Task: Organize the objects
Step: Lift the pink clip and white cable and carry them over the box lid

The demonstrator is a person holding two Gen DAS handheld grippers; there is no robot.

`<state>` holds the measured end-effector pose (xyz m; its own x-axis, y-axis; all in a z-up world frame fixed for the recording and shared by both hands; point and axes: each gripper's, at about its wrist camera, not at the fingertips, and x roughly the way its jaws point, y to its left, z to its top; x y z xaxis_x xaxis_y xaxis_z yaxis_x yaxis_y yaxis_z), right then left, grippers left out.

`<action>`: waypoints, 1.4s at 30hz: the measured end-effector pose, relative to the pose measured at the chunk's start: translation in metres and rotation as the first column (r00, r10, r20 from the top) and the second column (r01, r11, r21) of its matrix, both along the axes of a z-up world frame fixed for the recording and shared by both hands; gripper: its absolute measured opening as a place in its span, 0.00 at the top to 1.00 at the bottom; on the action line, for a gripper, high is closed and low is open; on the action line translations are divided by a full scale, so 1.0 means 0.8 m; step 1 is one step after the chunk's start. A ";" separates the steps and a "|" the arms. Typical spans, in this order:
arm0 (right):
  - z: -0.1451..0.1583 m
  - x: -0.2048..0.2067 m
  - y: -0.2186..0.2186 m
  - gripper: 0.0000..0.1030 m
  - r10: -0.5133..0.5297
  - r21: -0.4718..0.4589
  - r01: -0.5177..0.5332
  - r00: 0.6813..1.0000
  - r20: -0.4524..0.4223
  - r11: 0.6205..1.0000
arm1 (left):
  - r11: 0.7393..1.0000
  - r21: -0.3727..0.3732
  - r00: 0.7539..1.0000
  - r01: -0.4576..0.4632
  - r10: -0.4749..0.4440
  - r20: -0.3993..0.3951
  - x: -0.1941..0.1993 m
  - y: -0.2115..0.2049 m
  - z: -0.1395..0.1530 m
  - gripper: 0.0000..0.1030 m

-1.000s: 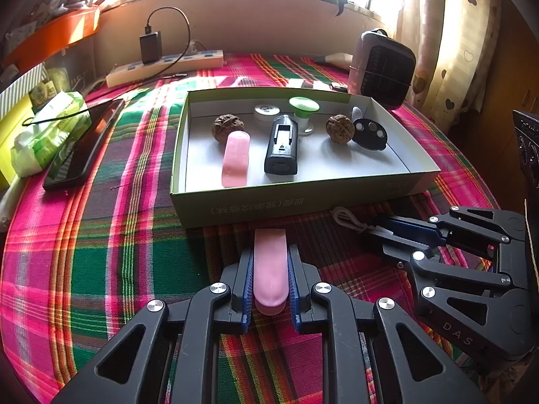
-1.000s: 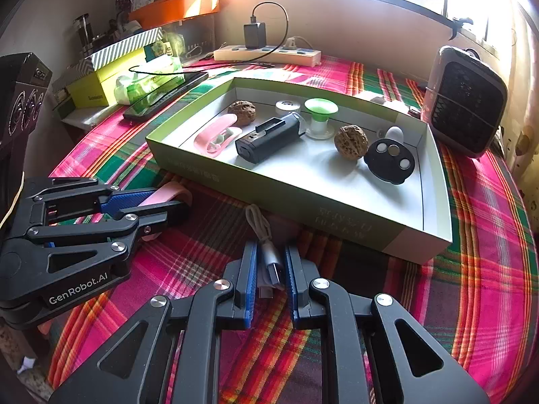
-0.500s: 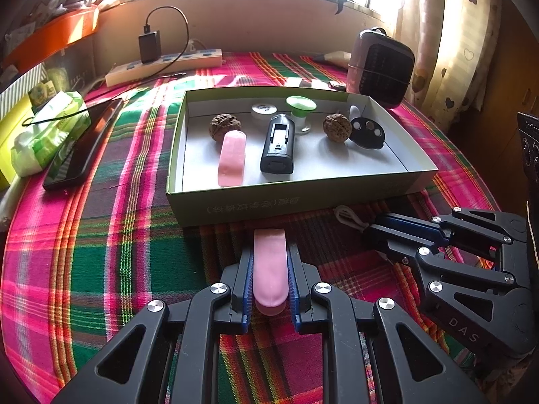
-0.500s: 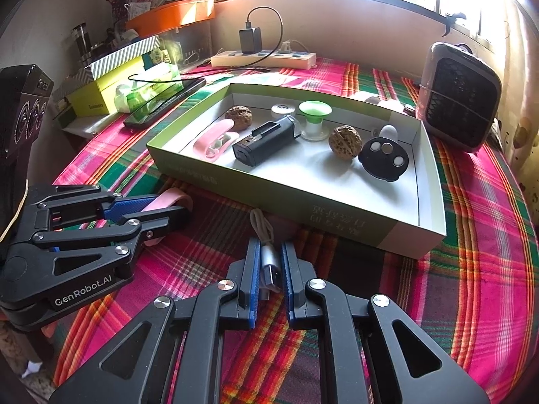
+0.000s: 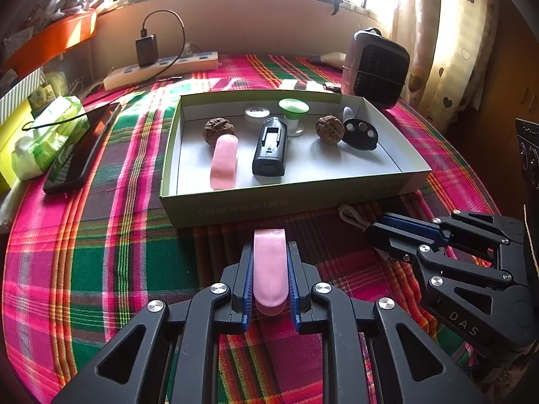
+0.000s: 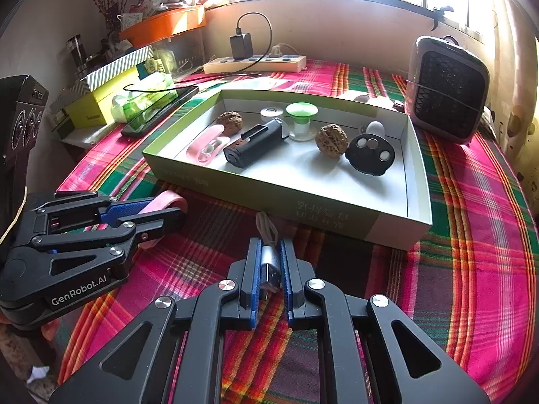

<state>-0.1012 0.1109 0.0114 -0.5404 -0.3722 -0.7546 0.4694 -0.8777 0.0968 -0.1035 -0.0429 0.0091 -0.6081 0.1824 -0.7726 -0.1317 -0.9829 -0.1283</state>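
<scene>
Left tool (image 5: pixel 269 269) clamps a smooth pink case (image 5: pixel 268 266); right tool (image 6: pixel 269 271) grips, seemingly, a silver USB plug (image 6: pixel 270 267).

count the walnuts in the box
2. One walnut lies toward the far left of the box, just behind the pink case; the other walnut lies toward the far right, beside the black round piece. None seem hidden.

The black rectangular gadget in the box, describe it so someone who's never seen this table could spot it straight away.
Find the shallow green-edged cardboard box in the middle of the plaid tablecloth. Near its centre lies the black rectangular gadget, lengthwise, between a pink oblong case on its left and a brown walnut on its right. It is the only long, boxy black item; the other black piece is rounded with pale dots.
</scene>
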 end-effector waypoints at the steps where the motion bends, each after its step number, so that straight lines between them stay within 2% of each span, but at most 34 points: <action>1: 0.000 0.000 0.000 0.88 0.005 0.000 -0.005 1.000 0.003 1.000 | 1.000 0.000 1.000 0.000 0.000 0.002 0.000 -0.001 0.000 0.85; 7: -0.004 -0.001 -0.004 0.86 0.018 0.030 -0.018 1.000 0.009 0.999 | 1.000 -0.001 1.000 0.003 -0.003 0.003 0.001 -0.001 0.001 0.85; 11: -0.006 0.000 -0.007 0.76 0.030 0.040 -0.030 1.000 0.010 0.999 | 1.000 -0.002 1.000 0.003 -0.003 0.007 0.000 -0.005 0.000 0.85; 16: -0.006 0.002 -0.011 0.76 0.014 0.085 -0.013 1.000 -0.010 0.996 | 1.000 -0.001 1.000 0.008 -0.008 0.009 0.000 -0.011 0.000 0.85; 18: -0.006 0.001 -0.010 0.84 0.009 0.090 -0.008 1.000 -0.013 0.996 | 1.000 0.000 1.000 0.008 -0.008 0.007 0.002 -0.012 0.002 0.85; 25: -0.004 0.003 -0.007 0.85 -0.006 0.070 0.007 1.000 -0.009 0.998 | 1.000 -0.003 1.000 0.009 -0.009 0.007 -0.001 -0.002 0.001 0.85; 33: 0.008 0.004 0.003 0.85 -0.017 0.008 0.017 1.000 -0.012 1.000 | 1.000 -0.009 1.000 0.014 -0.014 -0.010 -0.008 -0.021 0.010 0.85; 36: 0.016 0.005 0.005 0.85 -0.014 -0.012 0.014 1.000 -0.015 1.000 | 1.000 -0.011 1.000 0.016 -0.016 -0.021 0.020 -0.009 0.019 0.85; 40: 0.029 0.007 0.007 0.85 -0.017 -0.032 0.016 0.999 -0.035 0.999 | 1.000 -0.016 0.999 0.021 -0.021 -0.035 0.026 -0.013 0.027 0.85; 42: 0.035 0.006 0.007 0.85 -0.020 -0.038 0.018 0.999 -0.045 0.999 | 0.999 -0.025 0.999 0.025 -0.026 -0.039 0.006 0.035 0.029 0.85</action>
<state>-0.0965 0.1168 0.0390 -0.5808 -0.3894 -0.7149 0.4575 -0.8825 0.1089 -0.0983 -0.0152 0.0327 -0.6337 0.1795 -0.7524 -0.1609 -0.9820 -0.0988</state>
